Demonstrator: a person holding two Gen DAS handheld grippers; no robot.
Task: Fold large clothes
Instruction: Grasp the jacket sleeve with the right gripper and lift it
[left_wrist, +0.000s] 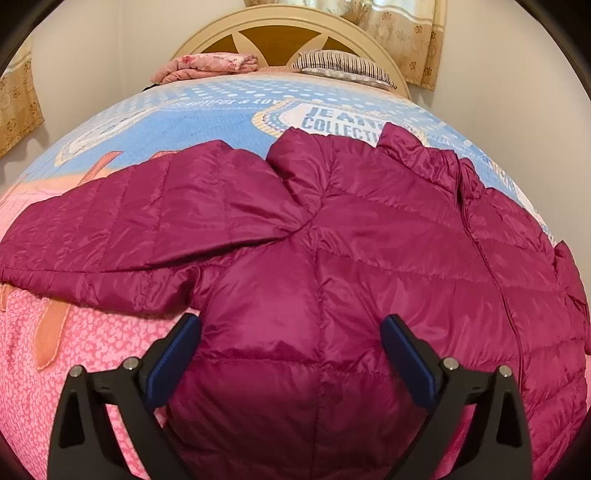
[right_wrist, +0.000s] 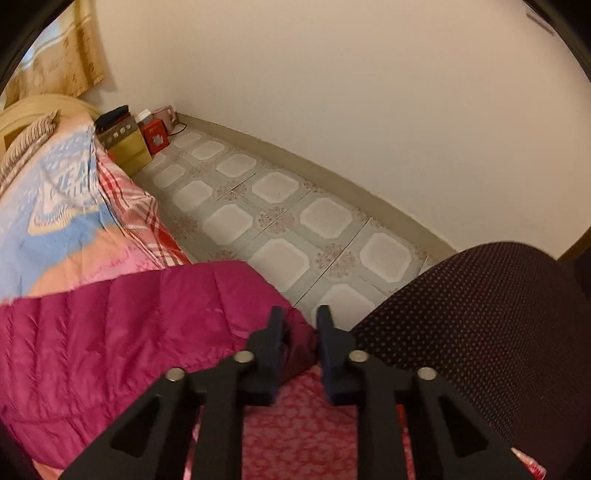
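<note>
A cream arched headboard (left_wrist: 280, 26) stands against plain pale walls (right_wrist: 332, 74), with floral beige curtains (left_wrist: 402, 33) behind. The floor (right_wrist: 280, 221) is patterned tile, and small boxes (right_wrist: 129, 144) sit in the corner.

A quilted magenta down jacket (left_wrist: 351, 240) covers most of the near bed, leaving open pink-and-blue printed bedspread (left_wrist: 207, 118) toward the cream headboard (left_wrist: 280, 29). Beside the bed, patterned floor tiles (right_wrist: 280, 218) run clear to small boxes (right_wrist: 129, 144) in the corner.
</note>
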